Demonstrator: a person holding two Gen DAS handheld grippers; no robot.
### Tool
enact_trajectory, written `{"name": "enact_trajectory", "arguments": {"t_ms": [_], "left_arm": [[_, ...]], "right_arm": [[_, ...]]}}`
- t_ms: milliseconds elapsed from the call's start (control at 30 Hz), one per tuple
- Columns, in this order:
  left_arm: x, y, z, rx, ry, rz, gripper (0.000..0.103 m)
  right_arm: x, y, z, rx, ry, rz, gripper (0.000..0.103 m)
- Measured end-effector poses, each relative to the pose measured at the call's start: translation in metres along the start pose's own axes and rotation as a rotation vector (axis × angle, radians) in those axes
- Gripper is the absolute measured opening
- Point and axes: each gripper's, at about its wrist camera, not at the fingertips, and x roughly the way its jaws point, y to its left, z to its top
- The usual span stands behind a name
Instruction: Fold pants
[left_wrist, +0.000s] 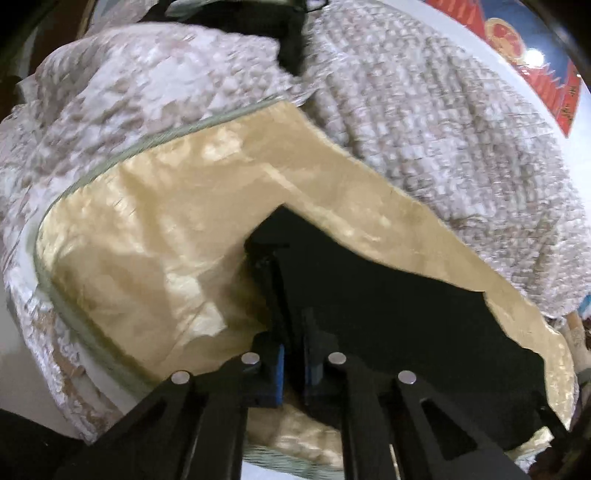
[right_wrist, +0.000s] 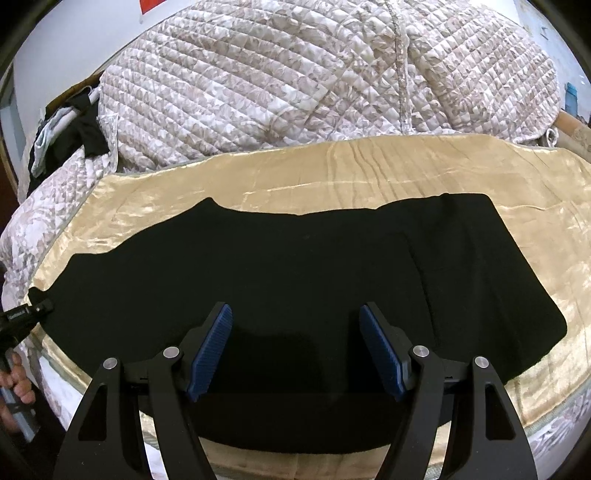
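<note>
Black pants lie flat and lengthwise on a shiny cream blanket. My right gripper is open, its blue pads hovering over the near edge of the pants at mid-length. My left gripper is shut on the left end of the pants, with the dark cloth pinched between its narrow fingers. The left gripper also shows at the left edge of the right wrist view, at the pants' end.
A quilted floral bedspread is bunched behind the blanket. Dark and white clothes lie at the back left. A red poster hangs on the wall. The bed's near edge runs just below the pants.
</note>
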Motion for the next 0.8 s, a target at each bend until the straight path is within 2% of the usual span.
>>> {"name": "enact_trajectory", "arguments": {"t_ms": [133,267,467,567,700,800], "left_arm": [[-0.013,-0.033,0.01,0.078,-0.02,-0.082,0.008],[-0.018,-0.08,0.016,0.163,-0.008,-0.199,0.008],[-0.023,-0.158,0.003,0.313,0.041,-0.366,0.008],[-0.015,-0.189,-0.019,0.377,0.091,-0.436,0.008],[0.008,-0.217,-0.058,0.457,0.231,-0.514,0.008],[0.024,-0.226,-0.084,0.514,0.322,-0.513,0.008]], "right_arm": [[-0.002,-0.003,0.001,0.017,-0.001,0.001,0.072],[-0.004,-0.008,0.003,0.041,-0.006,-0.004,0.072],[-0.007,-0.021,0.004,0.089,-0.007,-0.014,0.072],[-0.01,-0.029,0.004,0.119,-0.01,-0.015,0.072],[-0.012,-0.04,0.005,0.155,-0.009,-0.024,0.071],[-0.012,-0.047,0.005,0.175,-0.003,-0.024,0.071]]}}
